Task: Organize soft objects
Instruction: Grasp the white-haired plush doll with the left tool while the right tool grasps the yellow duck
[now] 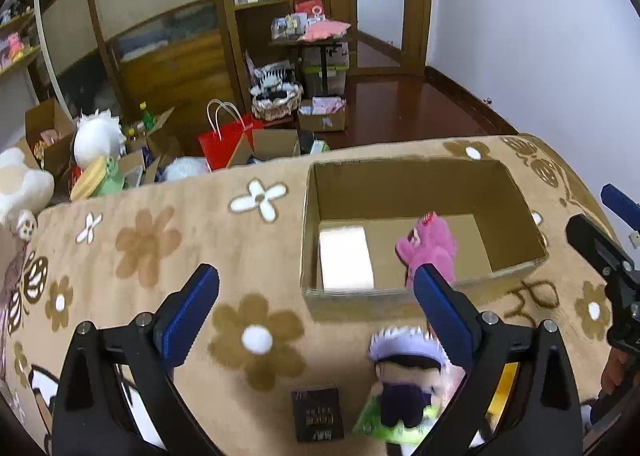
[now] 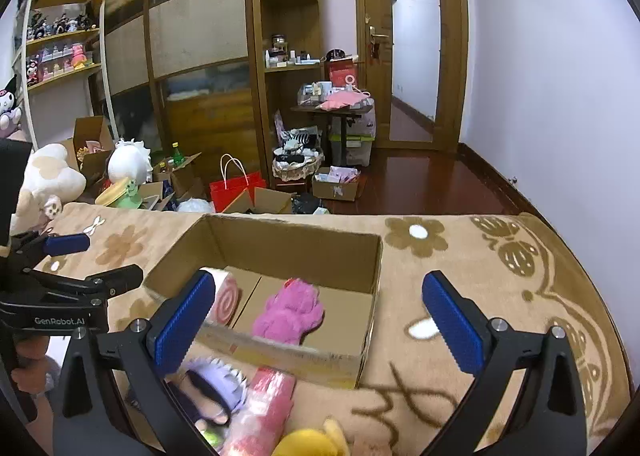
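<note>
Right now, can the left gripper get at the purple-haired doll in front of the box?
Probably yes. The left gripper is open and empty, the purple-haired doll lies uncovered on the blanket just below its right finger, outside the cardboard box. Nothing blocks it.

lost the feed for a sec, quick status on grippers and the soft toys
Left hand-held gripper open, right hand-held gripper open, both empty. Pink plush and roll plush in cardboard box. White-haired doll outside, near box front. Nothing blocking.
</note>
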A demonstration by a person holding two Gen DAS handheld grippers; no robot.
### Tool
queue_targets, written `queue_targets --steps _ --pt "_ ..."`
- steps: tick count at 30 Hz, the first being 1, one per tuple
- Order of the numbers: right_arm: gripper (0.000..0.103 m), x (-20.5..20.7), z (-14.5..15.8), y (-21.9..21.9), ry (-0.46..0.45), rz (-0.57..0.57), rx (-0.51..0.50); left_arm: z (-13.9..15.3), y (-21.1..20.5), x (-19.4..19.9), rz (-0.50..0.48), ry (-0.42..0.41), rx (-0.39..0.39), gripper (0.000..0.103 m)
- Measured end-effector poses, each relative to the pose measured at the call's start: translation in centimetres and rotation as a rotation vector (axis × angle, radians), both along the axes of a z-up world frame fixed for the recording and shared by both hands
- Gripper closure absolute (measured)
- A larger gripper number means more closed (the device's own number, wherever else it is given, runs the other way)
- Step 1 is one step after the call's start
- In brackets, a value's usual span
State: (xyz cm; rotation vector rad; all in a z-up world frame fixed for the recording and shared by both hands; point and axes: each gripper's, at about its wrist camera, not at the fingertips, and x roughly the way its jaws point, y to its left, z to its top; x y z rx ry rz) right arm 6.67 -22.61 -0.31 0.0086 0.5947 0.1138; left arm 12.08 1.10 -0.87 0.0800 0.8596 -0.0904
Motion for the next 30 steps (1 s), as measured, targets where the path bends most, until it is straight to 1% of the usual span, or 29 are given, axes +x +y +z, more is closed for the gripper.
queue_targets --steps 4,7,11,17,20,22,27,28,30 --pt "0.000 -1.7 0.8 0.1 0.011 -0.014 0.013 0.1 0.7 -1.6 0.000 0.033 -0.002 0.005" --pt "0.000 -2.7 0.9 0.3 0.043 -0.028 0.021 0.2 1.0 -2.9 -0.005 0.039 0.001 0.005" --pt "0.000 -4.0 0.3 0.3 0.087 -0.034 0.034 0.5 1.0 -4.1 -0.026 0.042 -0.011 0.005" --pt "0.001 -5.5 -1.3 0.0 0.162 -0.044 0.056 0.2 -0.1 -5.3 -0.080 0.059 0.003 0.005" --pt "0.004 -5.8 -2.3 -0.5 0.203 -0.061 0.066 -0.4 -0.7 -5.5 -0.107 0.076 0.013 0.005" --pt "0.009 -5.9 -2.9 -0.8 0.230 -0.068 0.083 -0.8 -1.1 -5.5 -0.116 0.087 0.021 0.005" --pt "0.015 -5.4 -4.7 -1.3 0.297 -0.093 0.112 -2.2 -1.6 -5.1 -0.137 0.132 0.029 0.005" --pt "0.018 -5.2 -5.2 -1.4 0.315 -0.095 0.118 -2.4 -1.7 -5.0 -0.141 0.137 0.033 0.005" --pt "0.020 -4.8 -6.0 -1.6 0.344 -0.100 0.124 -3.0 -2.1 -4.8 -0.154 0.150 0.047 0.005"
